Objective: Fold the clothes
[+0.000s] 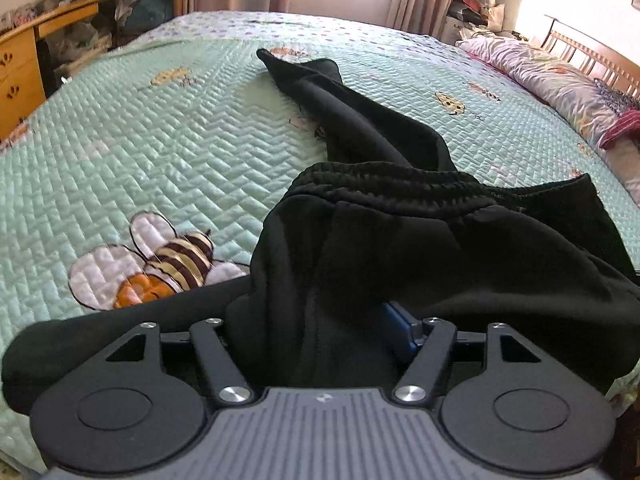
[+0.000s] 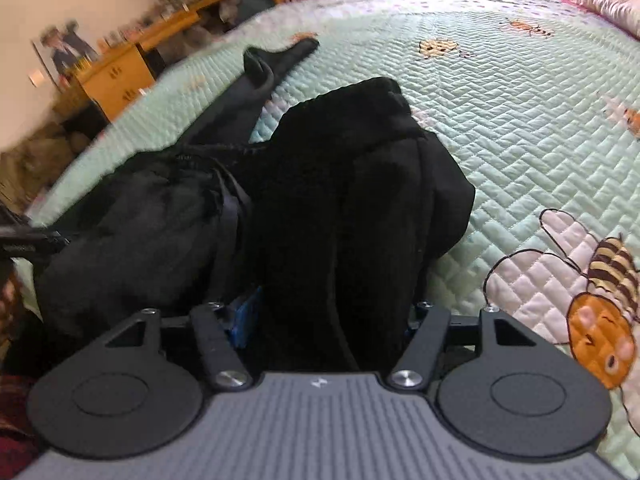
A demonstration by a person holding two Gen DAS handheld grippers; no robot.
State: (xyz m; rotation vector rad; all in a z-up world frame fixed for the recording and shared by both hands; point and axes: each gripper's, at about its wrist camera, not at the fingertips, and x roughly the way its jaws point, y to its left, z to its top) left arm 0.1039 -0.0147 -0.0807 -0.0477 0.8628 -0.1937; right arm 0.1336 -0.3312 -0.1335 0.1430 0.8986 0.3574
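Black trousers lie bunched on the mint quilted bed, with the elastic waistband raised in front of me and one leg trailing away across the quilt. My left gripper is shut on a thick bunch of the fabric; cloth covers its left side and one blue pad shows on the right. The right wrist view, slightly blurred, shows the trousers heaped over my right gripper, which is shut on another thick fold, with a blue pad showing. The left gripper peeks in at the left edge.
Pillows and a wooden headboard run along the bed's right side. A wooden desk with drawers and cluttered shelves stand beyond the left edge. A bee patch marks the near quilt. Open quilt stretches right of the trousers.
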